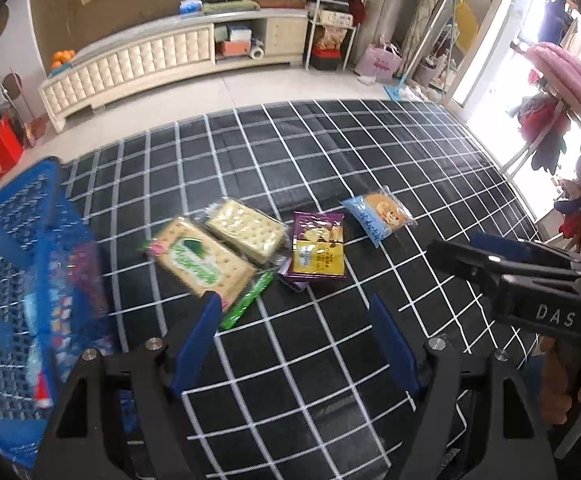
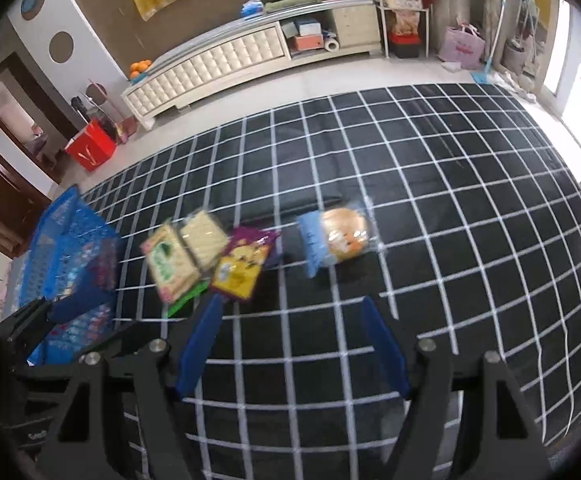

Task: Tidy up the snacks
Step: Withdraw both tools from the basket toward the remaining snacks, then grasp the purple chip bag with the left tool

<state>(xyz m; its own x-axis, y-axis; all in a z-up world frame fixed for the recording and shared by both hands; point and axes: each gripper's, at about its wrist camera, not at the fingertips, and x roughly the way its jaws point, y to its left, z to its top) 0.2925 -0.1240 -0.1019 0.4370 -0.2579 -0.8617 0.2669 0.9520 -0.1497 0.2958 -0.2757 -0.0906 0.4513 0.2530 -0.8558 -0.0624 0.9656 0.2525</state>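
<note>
Grid-patterned desk: snacks lie ahead of both empty, spread jaws; left gripper nearest the green cracker pack, long axis running diagonally away.

We saw bright daylight from the window overexposed at the right, motion blur on the snacks, strong fisheye bending at edges.
</note>
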